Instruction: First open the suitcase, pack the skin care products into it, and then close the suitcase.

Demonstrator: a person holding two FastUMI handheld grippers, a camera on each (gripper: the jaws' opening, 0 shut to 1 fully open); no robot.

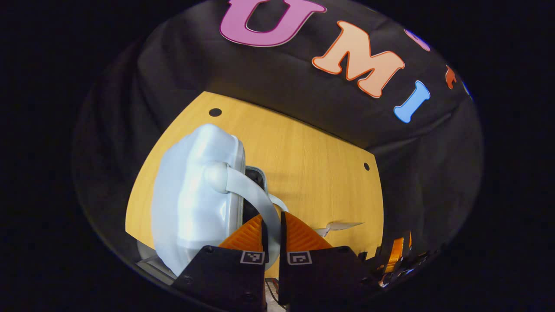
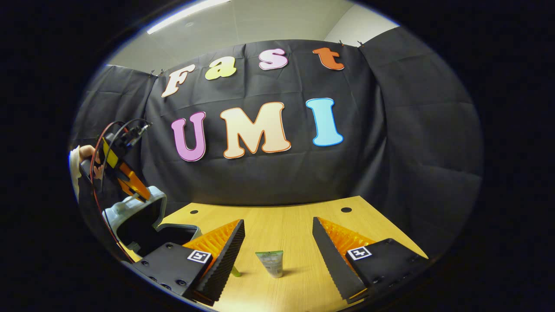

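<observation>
Handle [image 1: 256, 195] of the pale suitcase [image 1: 195, 195] sits pinched between both fingers of the left gripper [image 1: 273, 229], lid raised off the wooden table [image 1: 312, 173]. Right gripper [image 2: 277, 236] hangs wide open and empty, a skin care tube [image 2: 270, 262] standing on the table between its fingers, touching neither.

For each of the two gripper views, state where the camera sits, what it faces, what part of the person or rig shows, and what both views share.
Left gripper view: rides on the left gripper, shut on the suitcase handle, facing the lid and table.
Right gripper view: rides on the open right gripper, facing a tube; a hand holds the other gripper.
Shared: suitcase, table, booth wall.
</observation>
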